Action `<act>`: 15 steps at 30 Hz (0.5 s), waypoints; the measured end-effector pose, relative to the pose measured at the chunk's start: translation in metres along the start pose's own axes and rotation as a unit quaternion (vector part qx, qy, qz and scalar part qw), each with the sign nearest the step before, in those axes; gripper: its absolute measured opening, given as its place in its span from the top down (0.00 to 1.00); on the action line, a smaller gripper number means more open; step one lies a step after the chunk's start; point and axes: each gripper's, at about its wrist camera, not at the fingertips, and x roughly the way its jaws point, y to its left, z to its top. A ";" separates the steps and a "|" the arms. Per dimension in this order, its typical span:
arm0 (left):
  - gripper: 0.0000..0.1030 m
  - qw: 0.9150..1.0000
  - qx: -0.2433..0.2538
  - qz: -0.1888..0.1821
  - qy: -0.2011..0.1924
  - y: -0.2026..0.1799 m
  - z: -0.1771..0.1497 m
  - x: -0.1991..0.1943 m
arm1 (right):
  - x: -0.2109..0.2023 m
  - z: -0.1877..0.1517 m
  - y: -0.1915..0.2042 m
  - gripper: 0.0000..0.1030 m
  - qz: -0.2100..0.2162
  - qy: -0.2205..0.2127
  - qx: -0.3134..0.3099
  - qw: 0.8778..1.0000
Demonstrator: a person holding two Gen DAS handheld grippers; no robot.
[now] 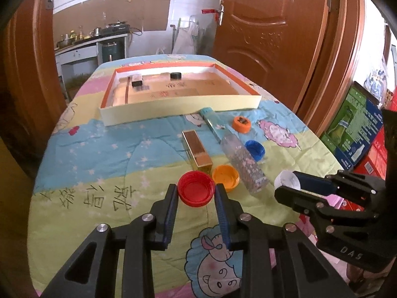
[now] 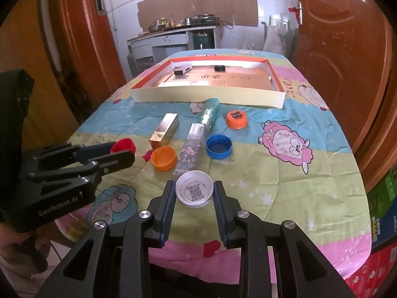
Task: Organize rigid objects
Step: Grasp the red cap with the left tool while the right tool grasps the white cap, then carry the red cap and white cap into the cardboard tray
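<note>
Left claw (image 1: 196, 191) grips red cap (image 1: 196, 188), right claw (image 2: 194, 190) grips white cap (image 2: 194, 191); tray (image 1: 178, 104) holds two items, I count six loose on surface

Right gripper (image 2: 194, 193) clamps white cap (image 2: 194, 191); blue cap (image 2: 218, 146) beyond
</note>
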 end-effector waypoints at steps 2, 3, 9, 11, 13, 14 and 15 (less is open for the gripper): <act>0.70 1.000 -0.005 0.005 -0.002 0.002 0.003 -0.003 | 0.000 0.002 0.001 0.70 0.001 -0.002 -0.001 1.000; 0.70 1.000 -0.009 0.007 -0.002 0.003 0.004 -0.004 | 0.000 0.003 0.002 0.70 0.001 -0.003 -0.002 1.000; 0.70 0.999 -0.025 0.042 -0.012 0.011 0.014 -0.010 | 0.000 0.012 0.003 0.70 0.000 -0.008 -0.005 1.000; 0.70 0.998 -0.032 0.060 -0.012 0.015 0.019 -0.009 | 0.001 0.016 0.003 0.70 0.000 -0.009 -0.005 1.000; 0.70 0.996 -0.040 0.075 -0.014 0.021 0.023 -0.009 | 0.002 0.021 0.003 0.70 0.001 -0.011 -0.004 1.000; 0.70 0.996 -0.043 0.080 -0.014 0.023 0.025 -0.009 | 0.003 0.023 0.002 0.70 0.001 -0.012 -0.005 1.000; 0.70 0.995 -0.046 0.084 -0.015 0.026 0.028 -0.008 | 0.004 0.025 0.002 0.70 0.001 -0.012 -0.005 1.000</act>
